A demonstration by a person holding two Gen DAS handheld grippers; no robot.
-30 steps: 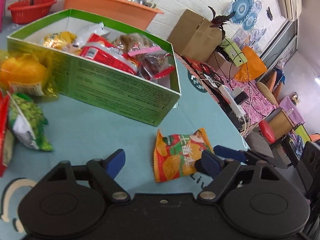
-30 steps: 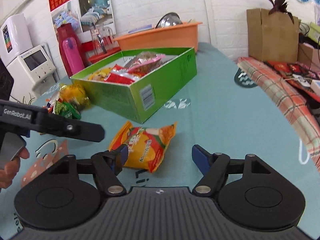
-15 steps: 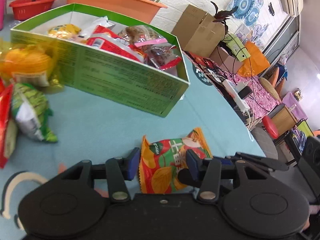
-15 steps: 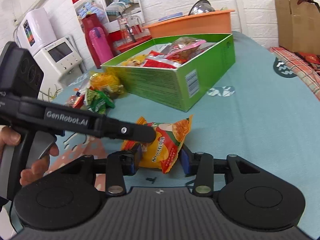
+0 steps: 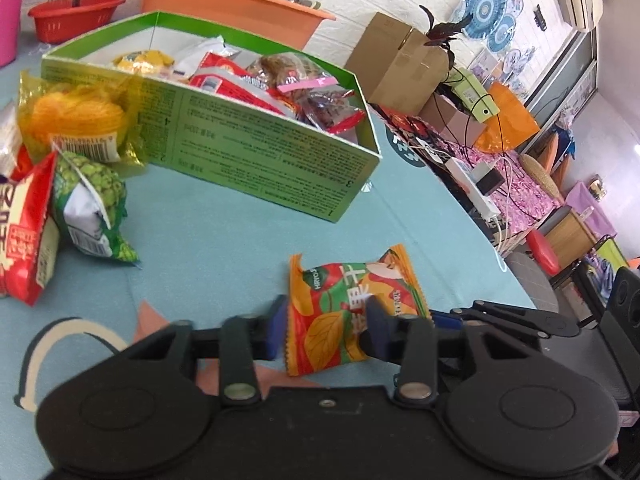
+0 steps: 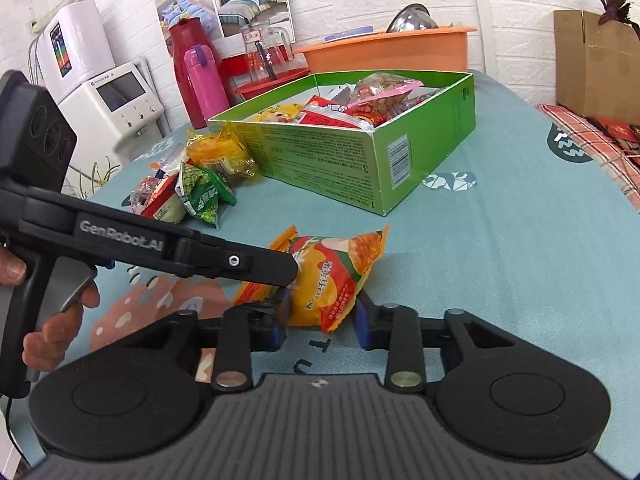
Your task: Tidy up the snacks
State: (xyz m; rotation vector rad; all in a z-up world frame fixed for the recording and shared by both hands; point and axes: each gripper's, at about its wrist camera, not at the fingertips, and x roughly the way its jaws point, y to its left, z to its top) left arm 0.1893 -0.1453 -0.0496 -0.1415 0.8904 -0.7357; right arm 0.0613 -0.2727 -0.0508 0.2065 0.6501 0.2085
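An orange and red chip bag (image 5: 352,304) lies on the teal tablecloth. It also shows in the right wrist view (image 6: 332,272). My left gripper (image 5: 324,328) is shut on its near end. My right gripper (image 6: 322,314) is shut on the same bag from the other side. A green snack box (image 5: 256,164) holding several packets stands beyond the bag. It also shows in the right wrist view (image 6: 360,164).
Loose snacks lie left of the box: a yellow packet (image 5: 76,120), a green pea bag (image 5: 92,204) and a red packet (image 5: 28,224). An orange tub (image 5: 232,4) stands behind the box. The table edge (image 5: 452,200) runs along the right.
Both grippers moved in around the chip bag and closed on it, from wide open a second ago. The bag is now pinched between both pairs of fingers.
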